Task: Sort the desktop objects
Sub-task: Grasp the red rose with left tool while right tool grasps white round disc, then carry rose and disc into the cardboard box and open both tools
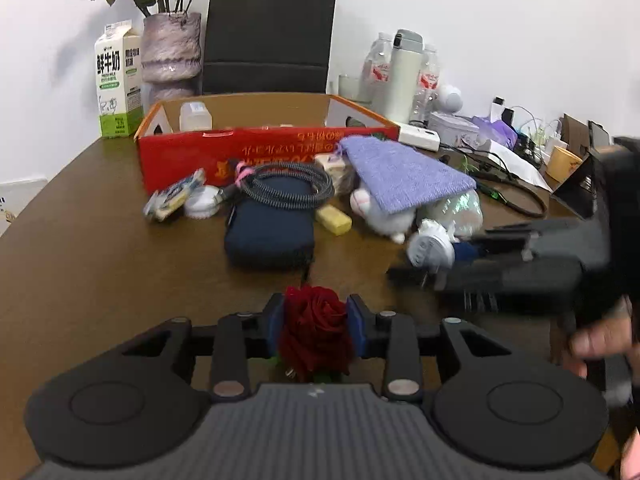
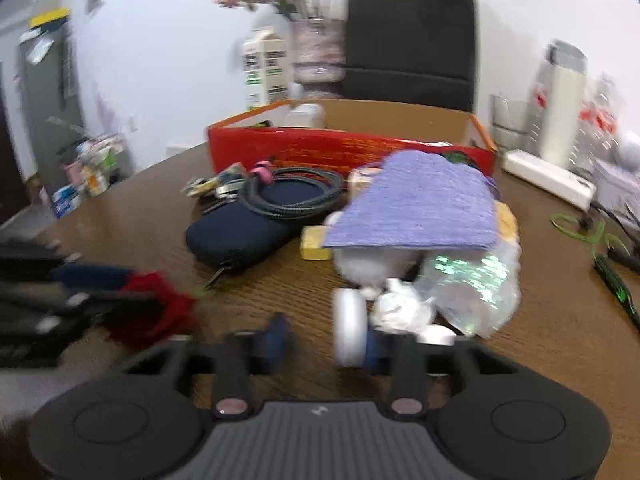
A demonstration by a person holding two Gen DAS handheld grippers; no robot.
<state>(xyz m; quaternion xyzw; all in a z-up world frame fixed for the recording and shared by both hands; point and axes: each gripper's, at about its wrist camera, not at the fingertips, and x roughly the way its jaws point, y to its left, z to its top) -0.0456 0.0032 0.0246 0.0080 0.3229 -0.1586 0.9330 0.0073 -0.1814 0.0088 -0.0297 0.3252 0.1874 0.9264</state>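
My left gripper is shut on a red fabric rose, held above the brown table; the rose also shows at the left of the right wrist view. My right gripper is open, with a white round plug adapter touching its right finger; the adapter also shows in the left wrist view. A pile lies in front of the red cardboard box: navy pouch, coiled cable, purple cloth bag, white plush toy, yellow eraser.
A milk carton, a vase of dried flowers and a black paper bag stand behind the box. A white flask, bottles, a power strip and cables crowd the right side. A crinkly plastic bag lies near my right gripper.
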